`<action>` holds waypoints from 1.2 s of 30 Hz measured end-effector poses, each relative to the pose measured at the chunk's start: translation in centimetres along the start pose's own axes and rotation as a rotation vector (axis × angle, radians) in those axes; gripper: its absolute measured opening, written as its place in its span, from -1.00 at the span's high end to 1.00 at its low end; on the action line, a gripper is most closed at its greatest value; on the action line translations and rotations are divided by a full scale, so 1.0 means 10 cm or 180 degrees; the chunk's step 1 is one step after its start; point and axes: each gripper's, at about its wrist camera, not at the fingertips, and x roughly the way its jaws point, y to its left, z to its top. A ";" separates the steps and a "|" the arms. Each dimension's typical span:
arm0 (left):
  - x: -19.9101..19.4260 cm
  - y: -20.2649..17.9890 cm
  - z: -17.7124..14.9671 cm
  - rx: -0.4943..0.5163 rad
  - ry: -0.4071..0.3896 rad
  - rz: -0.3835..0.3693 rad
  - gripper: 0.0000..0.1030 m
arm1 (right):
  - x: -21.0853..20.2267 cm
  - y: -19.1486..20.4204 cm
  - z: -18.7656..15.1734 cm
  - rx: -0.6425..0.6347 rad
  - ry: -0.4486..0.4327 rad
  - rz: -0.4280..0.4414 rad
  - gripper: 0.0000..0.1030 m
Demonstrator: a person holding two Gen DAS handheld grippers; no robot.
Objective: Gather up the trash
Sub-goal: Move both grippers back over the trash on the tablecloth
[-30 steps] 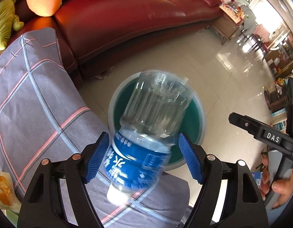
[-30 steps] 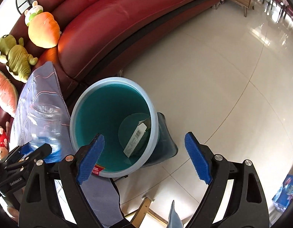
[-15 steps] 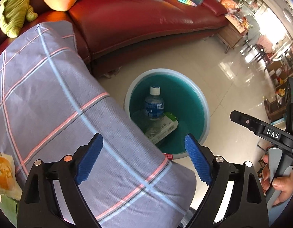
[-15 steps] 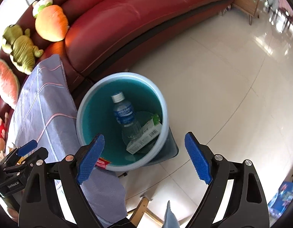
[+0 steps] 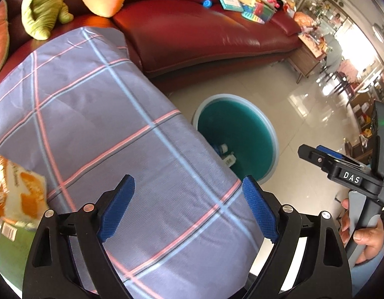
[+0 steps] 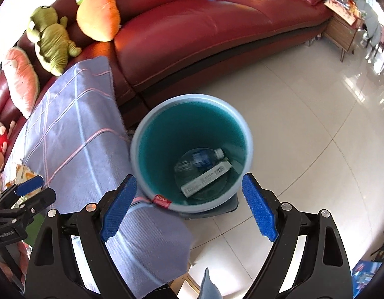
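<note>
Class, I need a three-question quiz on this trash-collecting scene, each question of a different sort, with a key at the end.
1. True or false: the left tongs are clamped on a bottle.
2. Multiple choice: the water bottle lies (a) on the sofa, (b) inside the bin, (c) on the floor.
3. Fill in: leaning against the bottle in the bin is a white ____.

Key: 1. False, their jaws are open with nothing between them. 2. b. 3. Carton.
</note>
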 end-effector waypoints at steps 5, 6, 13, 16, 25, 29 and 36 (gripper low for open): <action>-0.29 0.15 -0.16 0.0001 -0.0124 -0.0009 -0.73 | -0.14 0.23 -0.13 -0.0102 -0.0006 0.0004 -0.60; -0.34 0.18 -0.21 0.0000 -0.0145 -0.0007 -0.75 | -0.16 0.29 -0.17 -0.0130 -0.0003 0.0012 -0.60; -0.71 0.57 -0.51 -0.0130 -0.0288 0.0043 -0.78 | -0.25 0.74 -0.41 -0.0305 0.0057 0.0056 -0.60; -0.91 0.81 -0.65 -0.0193 -0.0371 0.0097 -0.78 | -0.29 1.02 -0.53 -0.0444 0.0082 0.0087 -0.60; -1.55 1.75 -1.16 -0.0547 -0.0673 0.0343 -0.83 | -0.39 2.12 -0.90 -0.1032 0.0176 0.0285 -0.67; -1.69 2.15 -1.42 -0.0737 -0.0681 0.0461 -0.84 | -0.35 2.64 -1.08 -0.1370 0.0274 0.0408 -0.67; -1.74 2.61 -1.82 -0.0898 -0.0586 0.0546 -0.84 | -0.21 3.23 -1.25 -0.1661 0.0402 0.0468 -0.67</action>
